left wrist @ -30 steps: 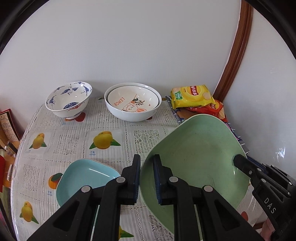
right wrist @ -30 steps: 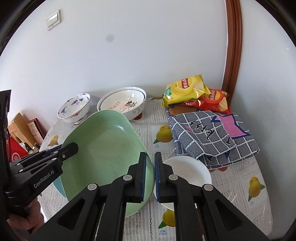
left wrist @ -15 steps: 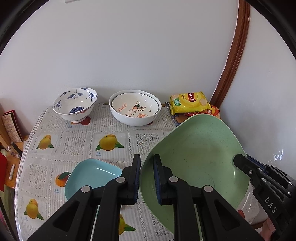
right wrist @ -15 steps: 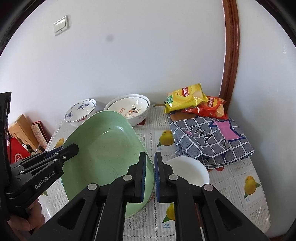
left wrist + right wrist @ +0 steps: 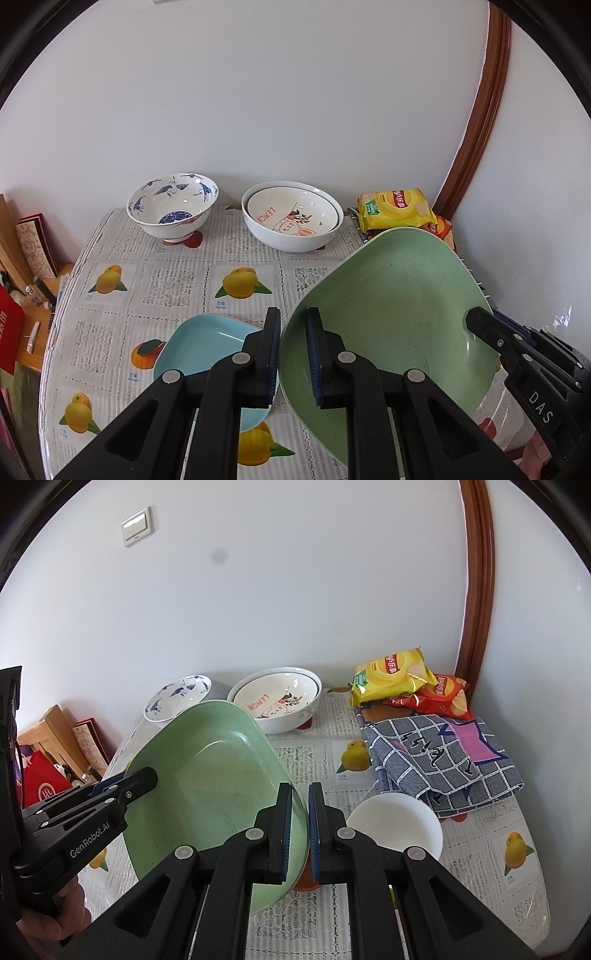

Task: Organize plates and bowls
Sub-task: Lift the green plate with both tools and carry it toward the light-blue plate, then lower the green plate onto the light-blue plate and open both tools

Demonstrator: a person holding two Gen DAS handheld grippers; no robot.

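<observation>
1. both views have pulled back; the green plate point(image 5: 388, 317) sits higher above the counter point(image 5: 177, 280).
2. left tool point(image 5: 291, 354) and right tool point(image 5: 299, 830) each clench opposite rims, at 9 and 3 o'clock.
3. likely light, stiff, slick; keep rim grips.

A yellow chip bag point(image 5: 391, 675) lies at two o'clock on the fruit-print tablecloth point(image 5: 491, 867), overlapping a red chip bag point(image 5: 441, 698). A checked cloth point(image 5: 439, 760) sits just below them. A light switch point(image 5: 137, 527) is on the wall at eleven o'clock.
</observation>
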